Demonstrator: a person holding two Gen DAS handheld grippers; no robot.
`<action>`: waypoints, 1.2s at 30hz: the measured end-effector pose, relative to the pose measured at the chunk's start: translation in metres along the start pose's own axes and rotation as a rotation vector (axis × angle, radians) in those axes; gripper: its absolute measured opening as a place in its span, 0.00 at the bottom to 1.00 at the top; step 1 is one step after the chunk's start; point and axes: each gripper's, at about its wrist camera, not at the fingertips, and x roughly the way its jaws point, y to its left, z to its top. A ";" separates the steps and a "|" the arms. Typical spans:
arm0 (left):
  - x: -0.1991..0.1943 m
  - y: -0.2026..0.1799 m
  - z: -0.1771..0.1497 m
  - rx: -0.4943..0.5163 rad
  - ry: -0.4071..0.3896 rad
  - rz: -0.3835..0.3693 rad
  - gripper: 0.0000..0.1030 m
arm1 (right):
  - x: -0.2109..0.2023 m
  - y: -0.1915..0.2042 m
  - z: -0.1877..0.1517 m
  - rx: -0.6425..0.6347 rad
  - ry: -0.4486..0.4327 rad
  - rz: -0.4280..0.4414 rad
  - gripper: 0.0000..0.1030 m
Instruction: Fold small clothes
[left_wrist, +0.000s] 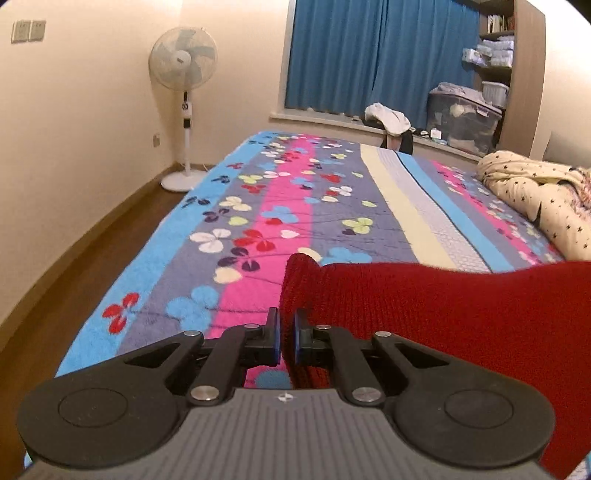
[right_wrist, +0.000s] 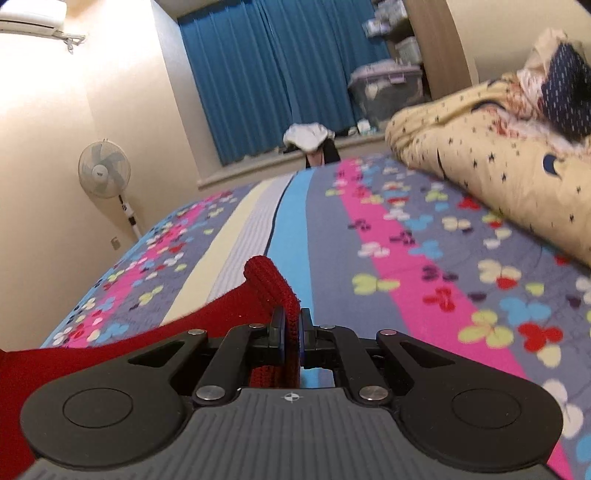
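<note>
A red knitted garment (left_wrist: 443, 306) hangs stretched between my two grippers above the flowered bedspread (left_wrist: 258, 206). In the left wrist view my left gripper (left_wrist: 286, 338) is shut on one ribbed corner of the knit, which sticks up past the pads and runs off to the right. In the right wrist view my right gripper (right_wrist: 291, 338) is shut on the other ribbed corner of the red knitted garment (right_wrist: 273, 288), and the cloth trails away to the lower left. The lower part of the garment is hidden under both grippers.
A cream quilt with stars (left_wrist: 535, 199) (right_wrist: 491, 155) lies heaped on the right side of the bed. A standing fan (left_wrist: 183, 66) is by the left wall. Blue curtains (left_wrist: 376, 55), a storage box (left_wrist: 461, 118) and shelves lie beyond the bed.
</note>
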 end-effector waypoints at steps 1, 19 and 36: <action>0.004 -0.001 0.000 0.013 -0.001 0.006 0.07 | 0.005 0.000 0.000 0.001 0.001 -0.005 0.06; 0.059 -0.014 -0.020 0.065 0.109 0.094 0.07 | 0.081 -0.001 -0.036 -0.021 0.248 -0.223 0.05; -0.015 0.001 -0.013 -0.067 0.283 -0.095 0.40 | 0.019 -0.012 -0.018 0.003 0.331 -0.132 0.21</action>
